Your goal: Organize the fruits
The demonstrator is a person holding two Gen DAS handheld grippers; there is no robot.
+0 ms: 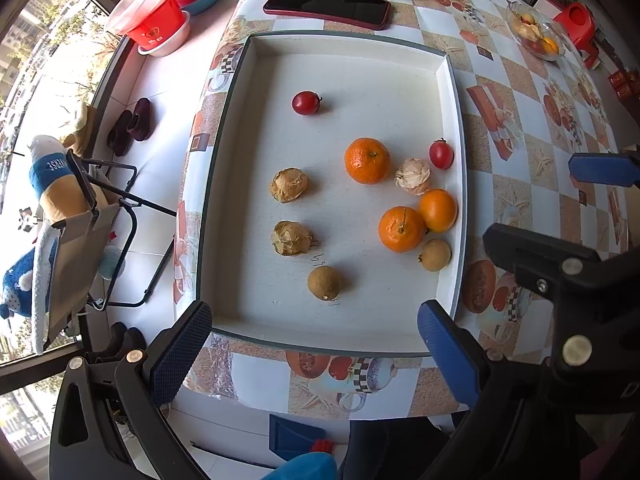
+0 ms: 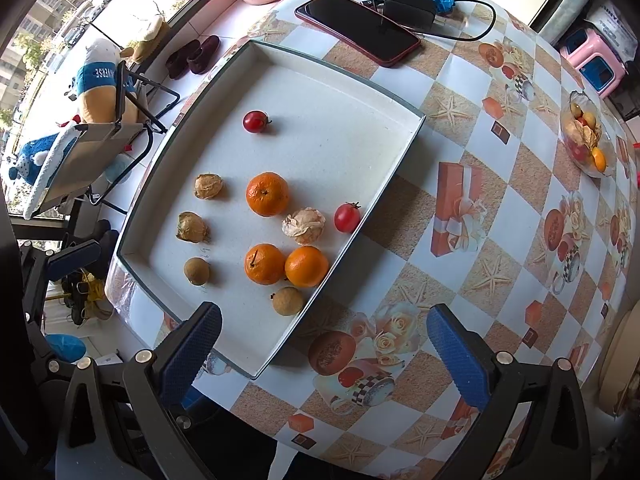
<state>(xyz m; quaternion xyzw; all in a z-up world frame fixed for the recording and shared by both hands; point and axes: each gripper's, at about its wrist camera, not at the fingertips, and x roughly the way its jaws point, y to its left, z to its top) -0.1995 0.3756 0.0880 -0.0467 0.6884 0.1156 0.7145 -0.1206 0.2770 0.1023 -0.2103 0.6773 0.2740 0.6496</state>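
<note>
Fruit lies in the white tray [image 1: 452,128] ahead of both spread, empty grippers: left gripper [image 1: 316,350], right gripper [image 2: 324,350]. Only the right-wrist view shows the tablecloth's gift-box print [image 2: 456,208] beyond its right finger.

Matt tray, glossy tablecloth

The white tray [image 1: 352,68] looks matt and paper-like; 3 oranges [image 1: 367,160] have dimpled, shiny skin; tablecloth [image 2: 500,240] glossy plastic.

Left gripper [image 1: 314,344]: jaws spread wide, nothing between its 2 blue-padded fingers [image 1: 182,354]. Right gripper [image 2: 324,354]: jaws likewise wide apart, 2 blue pads [image 2: 460,360] empty, level with the left.
</note>
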